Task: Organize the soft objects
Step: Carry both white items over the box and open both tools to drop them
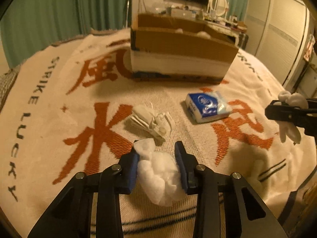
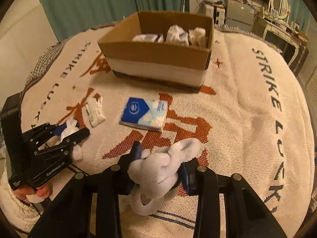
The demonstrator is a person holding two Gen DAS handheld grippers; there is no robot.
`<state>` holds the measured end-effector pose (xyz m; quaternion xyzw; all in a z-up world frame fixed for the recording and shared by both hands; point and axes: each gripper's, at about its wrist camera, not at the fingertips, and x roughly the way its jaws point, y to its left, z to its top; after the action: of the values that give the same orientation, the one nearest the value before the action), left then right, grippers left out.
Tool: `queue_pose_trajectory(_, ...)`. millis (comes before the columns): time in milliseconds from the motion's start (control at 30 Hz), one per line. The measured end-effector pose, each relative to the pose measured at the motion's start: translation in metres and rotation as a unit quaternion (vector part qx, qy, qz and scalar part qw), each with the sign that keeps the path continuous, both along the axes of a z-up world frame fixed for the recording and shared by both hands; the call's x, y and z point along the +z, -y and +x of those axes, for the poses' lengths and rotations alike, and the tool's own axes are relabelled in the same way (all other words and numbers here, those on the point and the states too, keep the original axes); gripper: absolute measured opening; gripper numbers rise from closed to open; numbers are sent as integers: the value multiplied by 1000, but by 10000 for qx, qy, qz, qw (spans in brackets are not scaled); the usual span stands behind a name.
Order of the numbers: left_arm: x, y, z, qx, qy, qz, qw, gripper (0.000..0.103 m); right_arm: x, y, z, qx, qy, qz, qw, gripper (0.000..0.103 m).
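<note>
My left gripper [image 1: 157, 148] is shut on a white cotton wad [image 1: 160, 176], which bulges between the blue pads just above the blanket. In the right wrist view the left gripper [image 2: 72, 129] is at the left with the wad [image 2: 68, 130]. My right gripper [image 2: 160, 158] is shut on a pale plush toy [image 2: 158, 168], lifted off the blanket. From the left wrist view the right gripper [image 1: 287, 108] and the plush toy [image 1: 291, 99] show at the right edge. A folded white cloth [image 1: 148, 123] [image 2: 95, 111] and a blue tissue pack [image 1: 208, 107] [image 2: 144, 115] lie on the blanket.
An open cardboard box [image 1: 178, 43] [image 2: 158, 53] stands at the far side and holds several white soft items [image 2: 176, 33]. A cream blanket [image 2: 247, 109] with orange characters covers the bed. A person's hand [image 2: 33, 192] holds the left gripper. Green curtains and a dresser stand behind.
</note>
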<state>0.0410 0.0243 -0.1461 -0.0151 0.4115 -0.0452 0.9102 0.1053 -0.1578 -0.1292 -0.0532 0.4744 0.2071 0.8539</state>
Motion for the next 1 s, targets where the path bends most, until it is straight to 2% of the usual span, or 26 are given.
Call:
queue_pose_trajectory(200,37,-7,-22,-165,278,-420,9986,33,24,2,-19,-38,383,126,9992,36)
queue_pose_trajectory(367,73,-3,-33,-243,622,-210,9975,33,48,4,-31,-17,689,326,9971,36)
queue_pose_trajectory(533,111,3,-28,-244,926,-102,9953,33,86,2,-30,28,1090,477,9929,36)
queue_pose_trajectory(800,173,11,10,-329,1450,-215,9886,33,148,-8,-3,138,1612,664,9846,36)
queue_pose_trajectory(1000,196,19,63,-378,1682,-191,9848,33,183,-18,44,150,1902,783,9785,36)
